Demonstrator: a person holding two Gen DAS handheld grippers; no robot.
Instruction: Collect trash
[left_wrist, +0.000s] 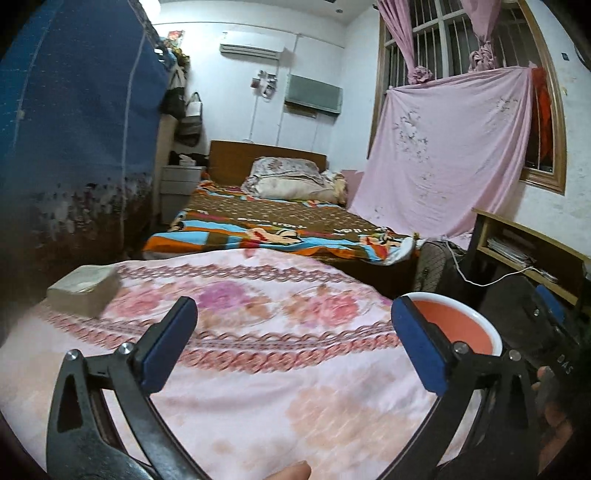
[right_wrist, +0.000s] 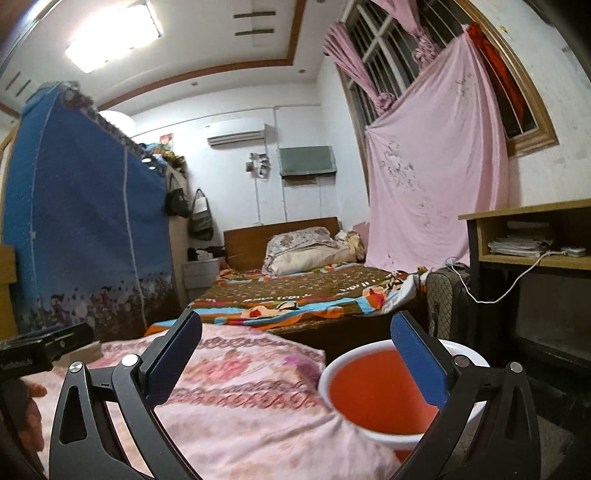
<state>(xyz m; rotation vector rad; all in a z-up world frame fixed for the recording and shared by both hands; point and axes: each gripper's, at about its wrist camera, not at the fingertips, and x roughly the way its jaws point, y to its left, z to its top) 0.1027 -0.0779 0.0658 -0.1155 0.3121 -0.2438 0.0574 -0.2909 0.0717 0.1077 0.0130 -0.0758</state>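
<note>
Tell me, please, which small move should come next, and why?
Probably move the left gripper toward the tissue pack on the pink quilt: both grippers stand open and empty, and the red bin waits at the quilt's right edge.

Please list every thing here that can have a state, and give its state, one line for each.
left gripper: open, nothing between the fingers.
right gripper: open, nothing between the fingers.
orange bin: upright, mouth open; no trash visible inside.
tissue box: lying flat on the pink quilt.
pink curtains: tied back.
ceiling light: on.
air conditioner: flap looks closed.
</note>
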